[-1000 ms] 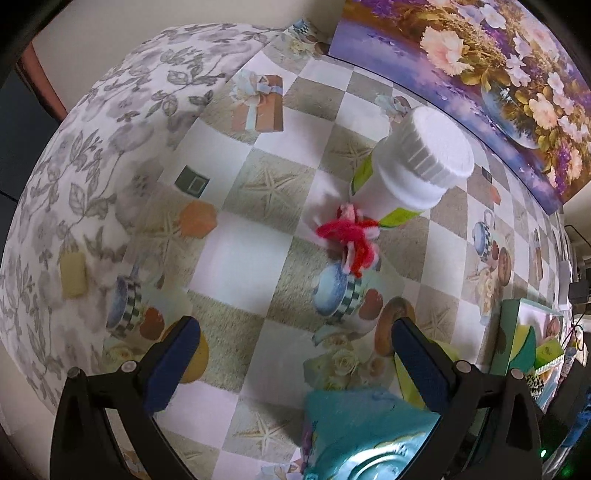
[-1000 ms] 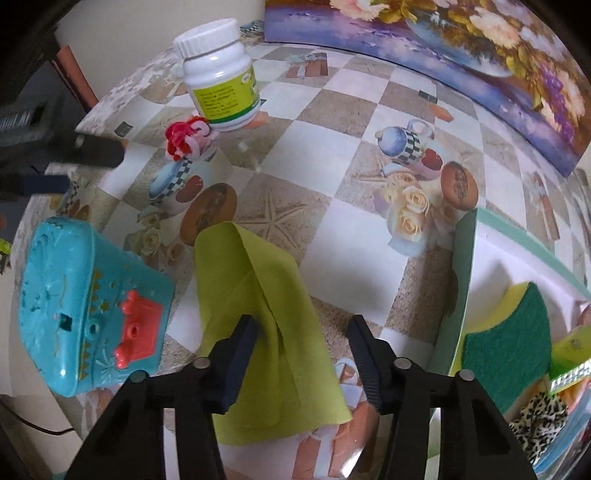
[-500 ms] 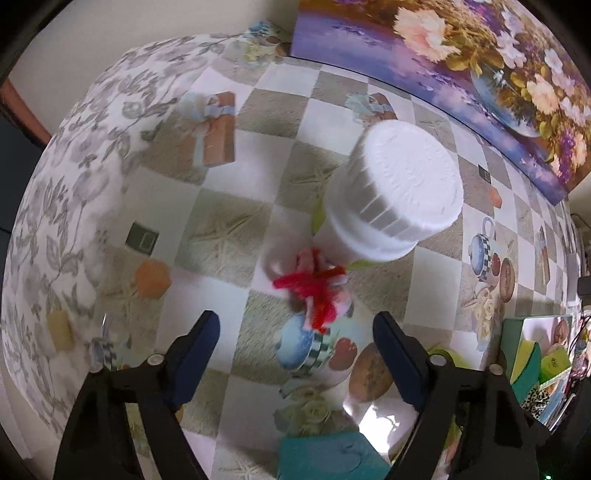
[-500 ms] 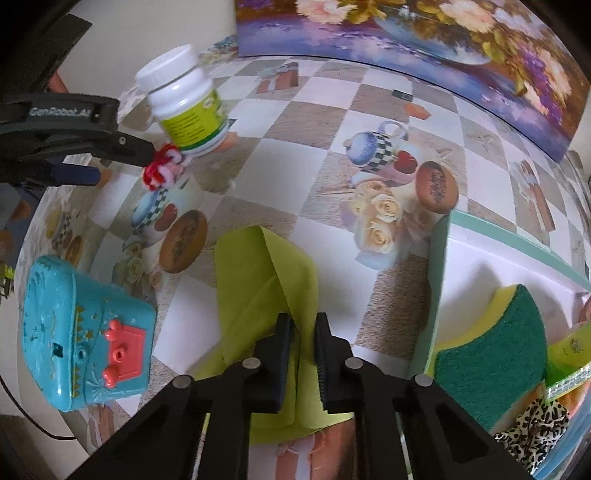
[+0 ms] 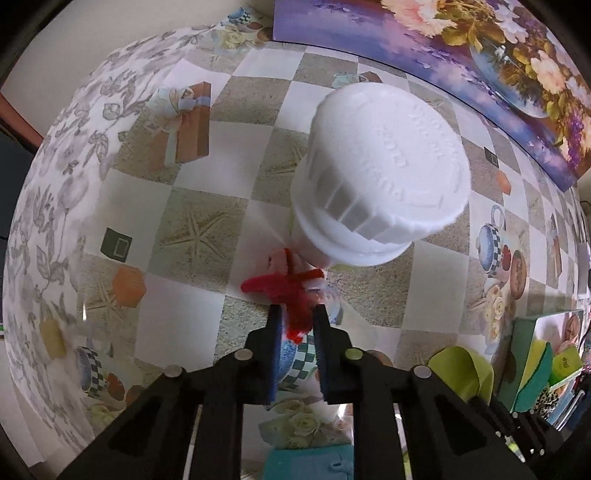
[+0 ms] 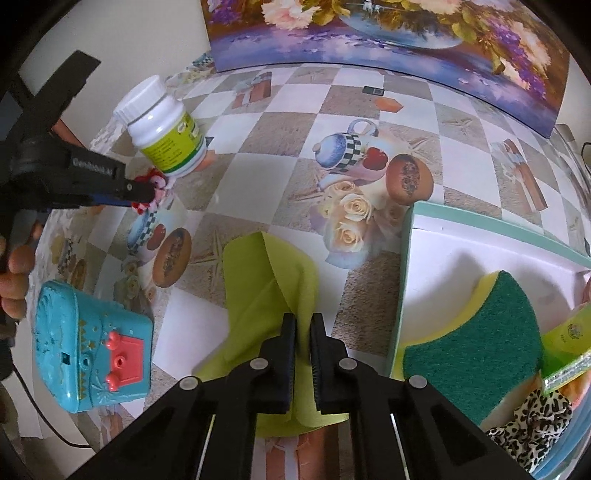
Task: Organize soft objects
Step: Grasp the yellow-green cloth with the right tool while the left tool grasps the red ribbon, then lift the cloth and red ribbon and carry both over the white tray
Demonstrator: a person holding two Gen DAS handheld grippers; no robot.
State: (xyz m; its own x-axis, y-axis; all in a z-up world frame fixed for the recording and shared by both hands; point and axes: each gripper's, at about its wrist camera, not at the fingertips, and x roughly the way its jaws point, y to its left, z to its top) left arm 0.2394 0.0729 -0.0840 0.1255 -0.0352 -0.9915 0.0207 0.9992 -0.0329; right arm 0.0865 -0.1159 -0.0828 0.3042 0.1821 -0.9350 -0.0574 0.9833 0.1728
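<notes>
A red fuzzy pipe-cleaner piece (image 5: 284, 291) lies on the patterned tablecloth beside a white bottle. My left gripper (image 5: 297, 317) is shut on its near end; in the right wrist view it shows at the left (image 6: 142, 192). My right gripper (image 6: 302, 325) is shut on a raised fold of the lime-green cloth (image 6: 266, 295), which lies left of the box (image 6: 406, 258). The box holds a green-and-yellow sponge (image 6: 472, 343) and a leopard-print fabric (image 6: 532, 424).
A white bottle with a ribbed cap (image 5: 380, 177) stands right behind the red piece; its green label shows in the right wrist view (image 6: 166, 129). A turquoise toy with red buttons (image 6: 88, 350) sits at the left front. A floral picture (image 6: 388, 33) leans along the back.
My left gripper moved forward to the red piece and shut on it. My right gripper closed on the fold of the green cloth.
</notes>
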